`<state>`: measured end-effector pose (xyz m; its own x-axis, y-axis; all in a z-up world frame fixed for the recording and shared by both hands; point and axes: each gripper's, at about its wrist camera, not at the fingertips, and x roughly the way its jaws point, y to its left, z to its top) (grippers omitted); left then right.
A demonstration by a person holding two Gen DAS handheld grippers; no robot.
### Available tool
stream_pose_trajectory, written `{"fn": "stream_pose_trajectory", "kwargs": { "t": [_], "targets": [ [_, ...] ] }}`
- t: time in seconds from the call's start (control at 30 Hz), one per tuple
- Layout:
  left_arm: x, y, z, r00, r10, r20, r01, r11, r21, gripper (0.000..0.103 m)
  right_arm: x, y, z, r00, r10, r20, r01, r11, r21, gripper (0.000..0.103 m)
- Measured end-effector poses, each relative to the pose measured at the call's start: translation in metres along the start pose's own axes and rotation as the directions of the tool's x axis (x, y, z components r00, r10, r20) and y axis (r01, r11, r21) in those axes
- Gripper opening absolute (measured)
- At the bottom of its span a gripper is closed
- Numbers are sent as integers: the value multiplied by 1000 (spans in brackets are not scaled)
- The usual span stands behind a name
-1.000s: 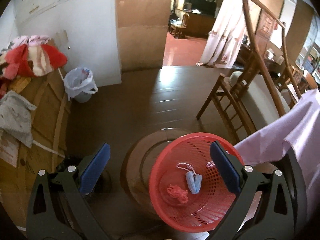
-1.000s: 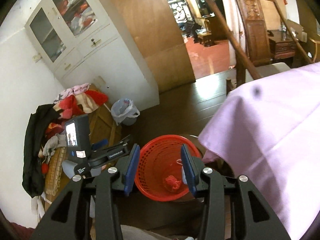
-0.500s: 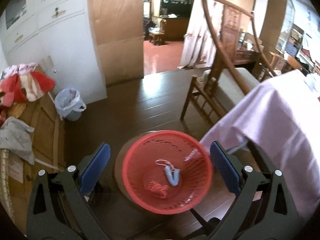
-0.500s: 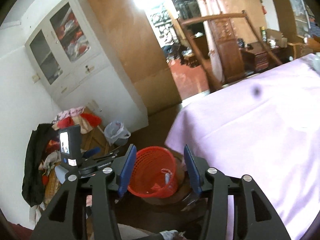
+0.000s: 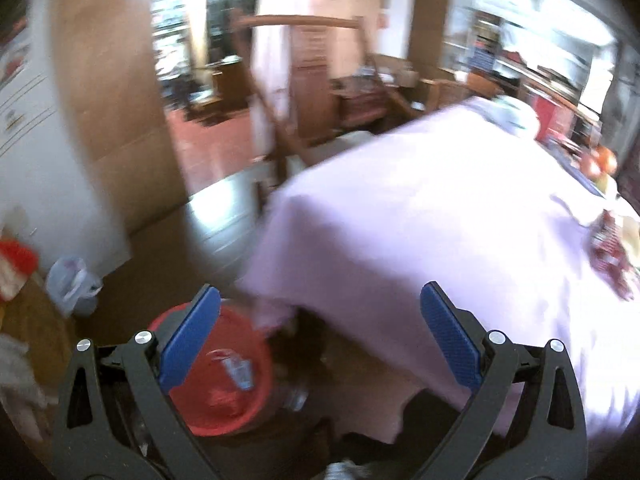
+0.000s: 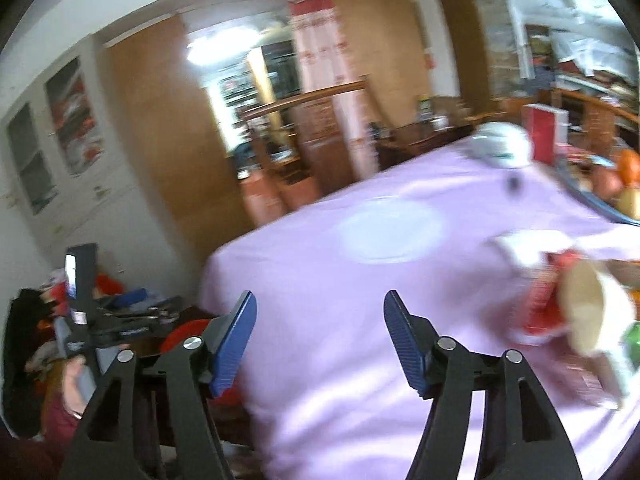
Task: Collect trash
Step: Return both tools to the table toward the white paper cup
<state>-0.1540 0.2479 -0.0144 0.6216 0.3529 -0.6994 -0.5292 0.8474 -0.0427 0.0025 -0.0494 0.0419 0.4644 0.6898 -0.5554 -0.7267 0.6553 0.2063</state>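
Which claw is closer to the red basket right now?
Left. The left claw hangs open just above the red basket, whose rim sits behind its near finger. The right claw, open and empty, is over the purple tablecloth, basket off to its left.

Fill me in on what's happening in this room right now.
A person with tongs in each hand is collecting trash. Both the left tongs and the right tongs are open and empty; the right ones have just been opening. The red basket on the floor holds a few scraps. Both cameras now face the table under its lilac cloth, where wrappers and a cup lie near the right edge.
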Motion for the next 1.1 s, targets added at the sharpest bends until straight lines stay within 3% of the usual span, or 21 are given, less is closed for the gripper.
{"fn": "stream_pose_trajectory", "kwargs": {
  "t": [0.17, 0.33, 0.47, 0.57, 0.63, 0.7, 0.8, 0.9, 1.0, 1.1],
  "targets": [
    [7, -82, 18, 990, -138, -12, 138, 981, 134, 96, -41, -80, 3, 985, -152, 80, 143, 984, 106, 74],
    [18, -171, 30, 969, -242, -55, 248, 931, 269, 96, -75, -162, -1, 940, -297, 166, 245, 930, 273, 75],
    [20, -247, 36, 949, -304, -81, 312, 876, 368, 96, -87, -210, -13, 884, -435, 172, 350, 858, 375, 76],
    [12, -299, 40, 912, -397, -99, 400, 815, 418, 96, -95, -242, -19, 883, -440, 160, 327, 824, 462, 76],
    [3, -337, 39, 884, -457, -102, 449, 766, 461, 96, -103, -251, -23, 871, -463, 163, 328, 796, 509, 76],
    [-5, -365, 35, 872, -483, -81, 452, 731, 512, 96, -111, -255, -26, 861, -478, 174, 326, 781, 532, 76],
    [-4, -411, 25, 879, -472, -65, 421, 705, 571, 96, -115, -256, -26, 851, -491, 184, 328, 772, 544, 77],
    [15, -445, 23, 902, -427, -66, 376, 700, 606, 96, -114, -251, -26, 844, -505, 182, 344, 769, 539, 80],
    [40, -458, 19, 939, -341, -55, 299, 721, 625, 96, -109, -248, -28, 846, -507, 163, 358, 768, 531, 80],
    [56, -425, 25, 955, -291, -51, 263, 756, 600, 97, -108, -247, -28, 854, -497, 153, 353, 770, 531, 80]
  ]
}}
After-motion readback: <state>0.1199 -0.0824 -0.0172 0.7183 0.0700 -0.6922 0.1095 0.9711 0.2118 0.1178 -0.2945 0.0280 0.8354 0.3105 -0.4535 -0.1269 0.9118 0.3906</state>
